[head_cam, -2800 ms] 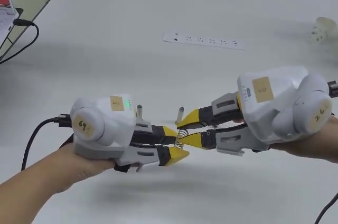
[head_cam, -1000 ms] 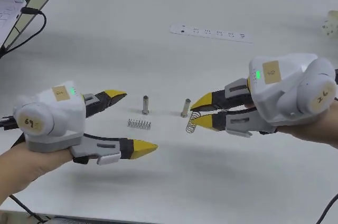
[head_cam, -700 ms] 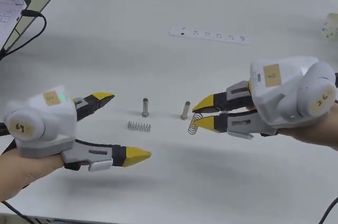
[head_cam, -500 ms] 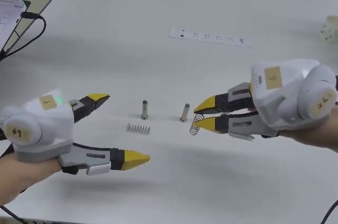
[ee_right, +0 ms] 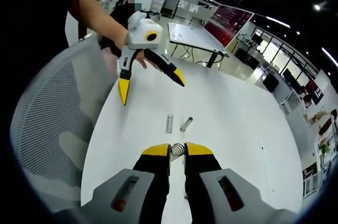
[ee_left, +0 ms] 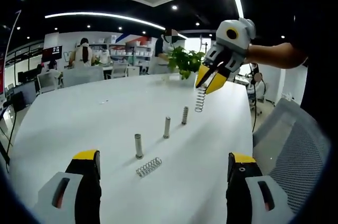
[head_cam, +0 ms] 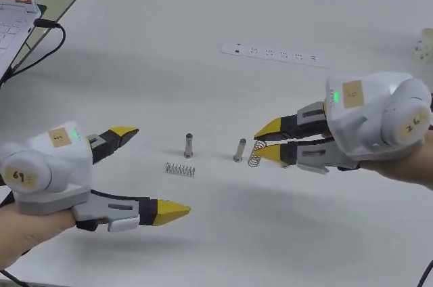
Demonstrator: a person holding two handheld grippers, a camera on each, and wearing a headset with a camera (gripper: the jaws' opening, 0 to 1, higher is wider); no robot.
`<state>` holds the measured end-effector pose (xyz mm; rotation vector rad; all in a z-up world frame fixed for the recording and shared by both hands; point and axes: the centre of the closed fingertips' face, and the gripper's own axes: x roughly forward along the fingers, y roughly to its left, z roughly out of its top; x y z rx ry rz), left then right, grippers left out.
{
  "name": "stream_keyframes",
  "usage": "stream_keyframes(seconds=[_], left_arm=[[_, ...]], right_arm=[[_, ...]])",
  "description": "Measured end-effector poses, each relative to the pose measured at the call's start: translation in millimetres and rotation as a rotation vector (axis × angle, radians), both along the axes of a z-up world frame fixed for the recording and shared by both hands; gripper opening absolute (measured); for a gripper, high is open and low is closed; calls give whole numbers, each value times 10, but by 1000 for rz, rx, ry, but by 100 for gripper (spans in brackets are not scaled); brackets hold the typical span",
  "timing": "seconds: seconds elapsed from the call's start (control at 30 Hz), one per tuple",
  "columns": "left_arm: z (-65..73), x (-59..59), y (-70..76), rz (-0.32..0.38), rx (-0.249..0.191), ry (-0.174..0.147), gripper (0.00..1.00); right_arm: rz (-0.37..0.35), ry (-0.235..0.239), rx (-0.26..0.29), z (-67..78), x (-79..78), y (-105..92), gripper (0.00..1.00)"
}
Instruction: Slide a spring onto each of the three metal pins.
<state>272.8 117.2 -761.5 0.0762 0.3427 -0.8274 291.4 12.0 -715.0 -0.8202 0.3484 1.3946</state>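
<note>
Your right gripper [head_cam: 260,143] pinches a spring [head_cam: 254,156] just beside a pin [head_cam: 239,150], toward the near edge of the table [head_cam: 169,43]; your left gripper [head_cam: 162,170] gapes wide. Stand the spring upright over the pin's tip, then lower it straight.

spring [head_cam: 254,159] top hidden btwn right gripper [head_cam: 259,143] tips, laptop [head_cam: 13,9] cropped at edge

The left tongs [head_cam: 157,170] gape wide, their 2 yellow-tipped jaws far apart, carried low in the left hand [head_cam: 27,226]. The right tongs [head_cam: 262,145], in the right hand [head_cam: 406,165], point leftward with jaws nearly closed, apparently pinching a spring [head_cam: 254,156] at their tips.
</note>
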Motion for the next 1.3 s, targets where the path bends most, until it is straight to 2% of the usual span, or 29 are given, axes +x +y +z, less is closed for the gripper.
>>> stream_keyframes(seconds=[0.3,0.73,1.3], left_arm=[[-7,2,59,18,6,-2,98],[-10,-4,87,27,7,-1,98],[-46,-18,108,36,11,10,98]], right_arm=[[-19,-8,-17,-20,137,-19,7],[-52,-19,-10,-11,385,48,7],[-94,8,-14,-124,587,68,7]])
